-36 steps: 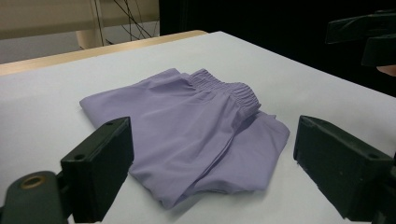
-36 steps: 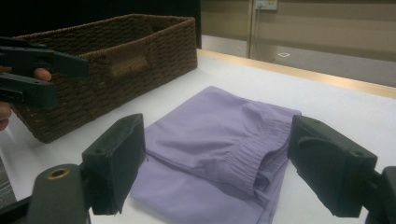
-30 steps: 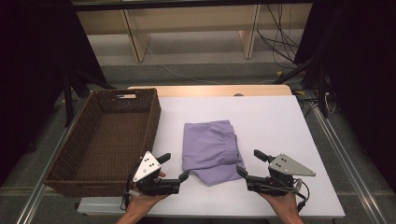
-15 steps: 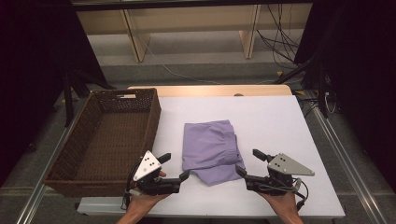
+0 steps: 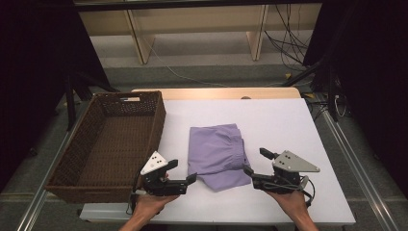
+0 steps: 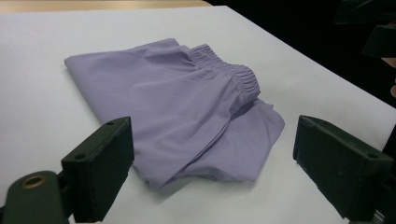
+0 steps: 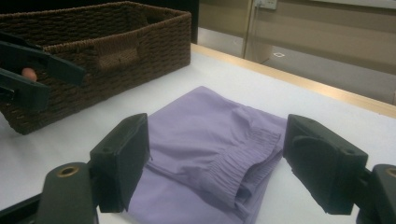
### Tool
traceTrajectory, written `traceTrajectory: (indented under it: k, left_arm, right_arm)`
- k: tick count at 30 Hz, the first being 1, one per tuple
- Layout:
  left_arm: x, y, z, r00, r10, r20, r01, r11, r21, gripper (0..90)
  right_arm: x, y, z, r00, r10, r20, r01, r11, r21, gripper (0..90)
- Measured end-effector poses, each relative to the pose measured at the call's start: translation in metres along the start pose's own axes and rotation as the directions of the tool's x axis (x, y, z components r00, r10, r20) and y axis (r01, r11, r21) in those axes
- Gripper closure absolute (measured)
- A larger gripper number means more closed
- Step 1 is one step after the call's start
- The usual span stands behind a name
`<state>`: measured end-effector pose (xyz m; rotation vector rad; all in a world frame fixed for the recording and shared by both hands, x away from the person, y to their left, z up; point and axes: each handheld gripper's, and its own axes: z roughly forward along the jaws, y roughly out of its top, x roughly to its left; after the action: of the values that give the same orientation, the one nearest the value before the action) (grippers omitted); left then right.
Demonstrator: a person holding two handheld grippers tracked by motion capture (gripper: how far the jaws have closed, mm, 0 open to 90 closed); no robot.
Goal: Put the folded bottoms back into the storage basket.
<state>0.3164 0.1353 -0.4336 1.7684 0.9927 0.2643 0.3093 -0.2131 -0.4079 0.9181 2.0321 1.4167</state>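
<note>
Both my claws, left (image 5: 186,174) and right (image 5: 253,162), are spread wide flanking the folded shorts (image 5: 217,155), so grabbing just the top layer could unfold them before the basket (image 5: 159,115) at 10 o'clock.

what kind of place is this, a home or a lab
Most likely a lab or recording setup, not a home: a white table framed by black curtains, loose cables on the floor behind, and only folded purple shorts and a wicker basket laid out.
</note>
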Motion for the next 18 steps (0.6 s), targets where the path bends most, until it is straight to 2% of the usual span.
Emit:
traceTrajectory:
  k: [5, 11, 12, 13, 14, 15, 16, 17, 18]
  left_arm:
    - [0.002, 0.001, 0.004, 0.9994, -0.033, -0.007, 0.033, 0.9990, 0.028, 12.7]
    - [0.003, 0.002, 0.006, 0.9981, -0.053, -0.031, 0.054, 0.9968, 0.059, 14.2]
    - [0.005, 0.003, 0.007, 0.9968, -0.070, -0.039, 0.073, 0.9946, 0.075, 14.3]
    - [0.005, 0.003, 0.007, 0.9968, -0.070, -0.039, 0.073, 0.9946, 0.075, 14.5]
    - [0.007, 0.003, 0.008, 0.9923, -0.097, -0.077, 0.104, 0.9907, 0.088, 15.1]
    - [0.007, 0.003, 0.008, 0.9923, -0.097, -0.077, 0.104, 0.9907, 0.088, 15.3]
    - [0.011, 0.004, 0.010, 0.9880, -0.126, -0.089, 0.135, 0.9851, 0.107, 16.2]
    - [0.011, 0.004, 0.010, 0.9880, -0.126, -0.089, 0.135, 0.9851, 0.107, 16.2]
    - [0.015, 0.005, 0.011, 0.9806, -0.162, -0.110, 0.175, 0.9774, 0.119, 16.2]
  right_arm:
    - [-0.004, 0.002, 0.003, 1.0000, 0.002, -0.005, -0.002, 1.000, 0.013, 23.8]
    - [-0.007, 0.005, 0.004, 0.9999, -0.011, -0.001, 0.011, 1.000, 0.020, 24.4]
    - [-0.010, 0.006, 0.005, 1.0000, -0.007, -0.003, 0.007, 1.000, 0.027, 24.4]
    - [-0.011, 0.007, 0.006, 1.0000, -0.006, -0.004, 0.006, 1.000, 0.030, 24.6]
    - [-0.012, 0.007, 0.007, 1.0000, -0.006, -0.007, 0.006, 0.999, 0.038, 25.7]
    - [-0.012, 0.007, 0.007, 1.0000, -0.006, -0.007, 0.006, 0.999, 0.038, 25.7]
    - [-0.014, 0.008, 0.009, 0.9998, -0.011, -0.016, 0.012, 0.999, 0.048, 26.4]
    - [-0.014, 0.008, 0.010, 0.9998, -0.011, -0.017, 0.012, 0.998, 0.053, 26.4]
    - [-0.015, 0.008, 0.012, 0.9997, -0.013, -0.020, 0.014, 0.998, 0.059, 26.4]
